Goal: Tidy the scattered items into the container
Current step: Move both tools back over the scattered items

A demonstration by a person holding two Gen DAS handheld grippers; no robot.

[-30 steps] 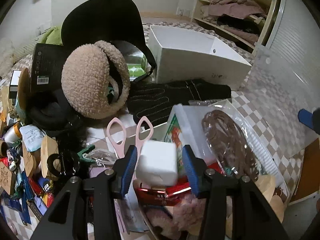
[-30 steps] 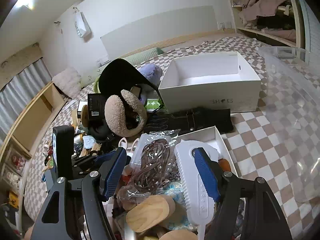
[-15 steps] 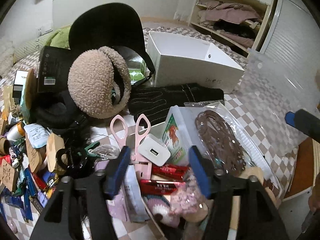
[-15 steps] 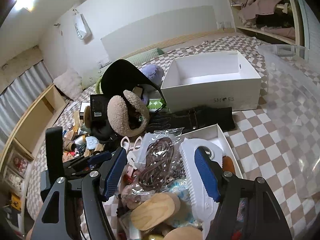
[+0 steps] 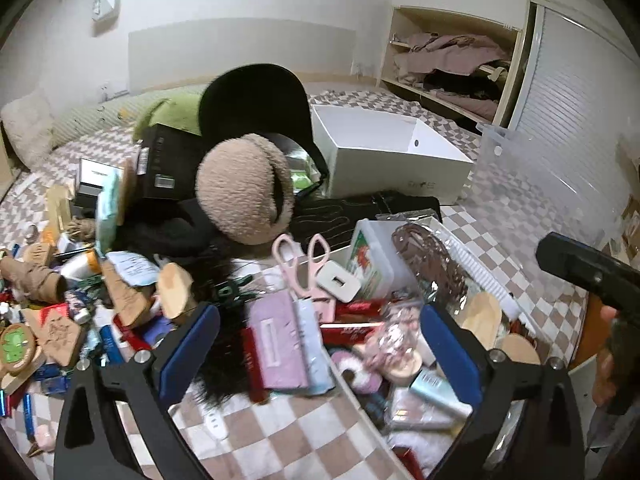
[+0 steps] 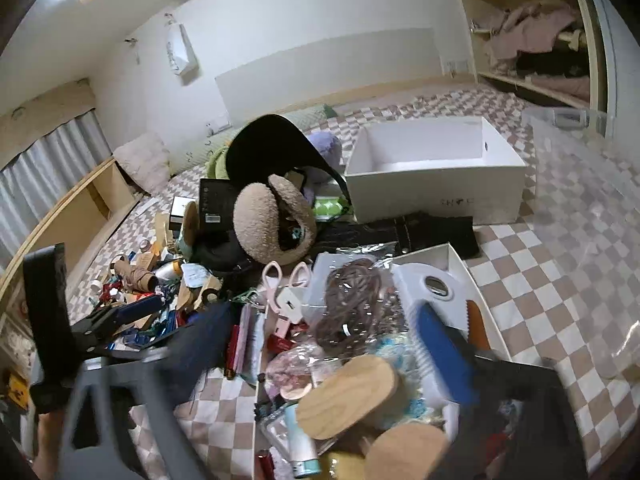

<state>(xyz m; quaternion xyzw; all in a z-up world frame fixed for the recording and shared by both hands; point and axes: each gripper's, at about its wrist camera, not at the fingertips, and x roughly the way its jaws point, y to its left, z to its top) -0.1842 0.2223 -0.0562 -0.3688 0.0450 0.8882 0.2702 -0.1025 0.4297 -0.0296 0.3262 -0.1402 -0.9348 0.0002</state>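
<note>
Checkered bedding [image 5: 520,240] covered the bed under a heap of clutter, with white walls and an open wardrobe shelf of clothes behind.

Both tools pointed steeply down at the pile. The left tool [image 5: 320,344] hung above the near end of the container [image 5: 440,224], a shallow white box already crammed with things; its blue-padded jaws were opening, spread wide, with nothing pressed between them. Below the gap lay a pink pouch [image 5: 276,340], red bars and a pale tube. A white charger [image 5: 338,283] rested in the container, lying against the pink scissors [image 5: 300,256] and beside a clear box with a green and red label.

The right tool [image 6: 332,344] was blurred in its own view; its jaws were also opening, far apart, clamped on nothing. It hovered over the container [image 6: 460,260], above a white brush [image 6: 424,292], a bagged brown cord [image 6: 352,292] and round wooden pieces. In the left view, that tool's dark body and the fingers of the hand holding it showed at the right edge.

Left of the container, small items lay scattered on the bedding. Behind sat tan earmuffs [image 5: 244,188], a black cap [image 5: 256,100], black gloves and an empty white shoebox [image 5: 392,160]. A clear lid [image 5: 552,184] stood tilted to the right.
</note>
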